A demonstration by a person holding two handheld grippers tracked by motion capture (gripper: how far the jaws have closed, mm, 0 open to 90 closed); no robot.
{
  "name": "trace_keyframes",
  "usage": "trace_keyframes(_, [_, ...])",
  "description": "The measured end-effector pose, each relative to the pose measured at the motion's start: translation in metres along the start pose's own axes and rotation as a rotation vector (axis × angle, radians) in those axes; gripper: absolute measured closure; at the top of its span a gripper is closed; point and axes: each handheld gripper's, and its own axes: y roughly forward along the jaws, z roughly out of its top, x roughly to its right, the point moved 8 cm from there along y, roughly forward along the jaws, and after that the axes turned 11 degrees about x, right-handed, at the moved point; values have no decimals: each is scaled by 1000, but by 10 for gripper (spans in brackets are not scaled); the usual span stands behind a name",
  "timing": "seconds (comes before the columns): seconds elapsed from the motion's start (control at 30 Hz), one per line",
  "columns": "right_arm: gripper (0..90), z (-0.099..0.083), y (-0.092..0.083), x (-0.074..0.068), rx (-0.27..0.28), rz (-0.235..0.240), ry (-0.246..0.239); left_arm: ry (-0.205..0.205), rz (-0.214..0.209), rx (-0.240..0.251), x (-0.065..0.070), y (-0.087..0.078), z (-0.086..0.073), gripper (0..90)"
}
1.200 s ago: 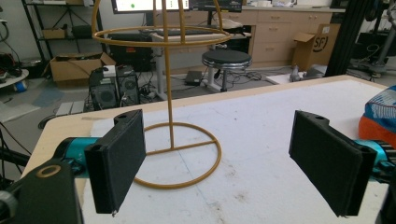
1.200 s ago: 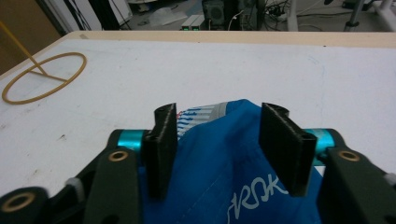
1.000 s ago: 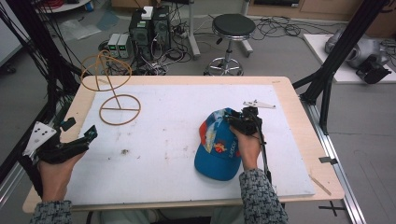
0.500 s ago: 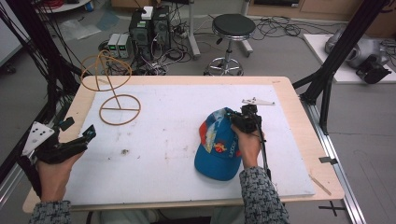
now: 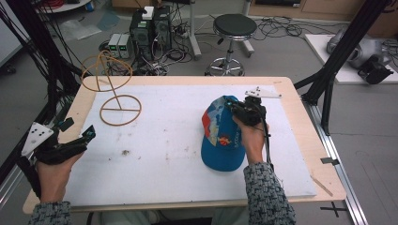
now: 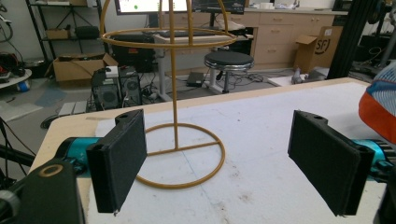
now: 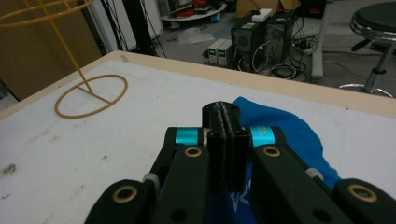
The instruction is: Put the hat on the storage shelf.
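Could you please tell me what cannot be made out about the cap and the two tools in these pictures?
- Right tool: jaws together over the blue cap; its own body hides whether fabric is pinched, right gripper view.
- Cap's far side: hidden by the hand, high view.
- Cap: cut off by the right edge, left gripper view.
- Cap's logo: too small to read, high view.
- Left tool: open.

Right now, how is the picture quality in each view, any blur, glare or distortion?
High view: even room light, soft shadows, mildly soft all over; the cap and wire stand read clearly. Left gripper view: the left hand-held gripper has its near pads slightly blurred, the stand is sharp, and the screen behind is blown out. Right gripper view: the right hand-held gripper looks soft close up, with the edges bowed.
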Motion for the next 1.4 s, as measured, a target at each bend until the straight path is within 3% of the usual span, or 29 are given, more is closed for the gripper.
trace_keyframes(0.67, [896, 74, 21, -31, 95, 72, -188, -3, 8, 3, -4, -2, 1, 197])
trace_keyframes(0.87, [896, 97, 29, -46, 119, 109, -235, -6, 13, 7, -6, -3, 2, 197])
trace_keyframes(1.0, [896, 108, 36, -59, 127, 131, -291, -9, 14, 10, -6, -3, 2, 197])
trace_keyframes(1.13, [896, 116, 42, -70, 132, 151, -300, -7, 15, 10, -7, -4, 2, 197])
trace_keyframes(1.2, [896, 123, 48, -81, 142, 168, -329, -7, 16, 11, -7, -4, 3, 197])
trace_keyframes(1.4, [896, 141, 59, -101, 185, 206, -313, -10, 19, 10, -9, -5, 2, 197])
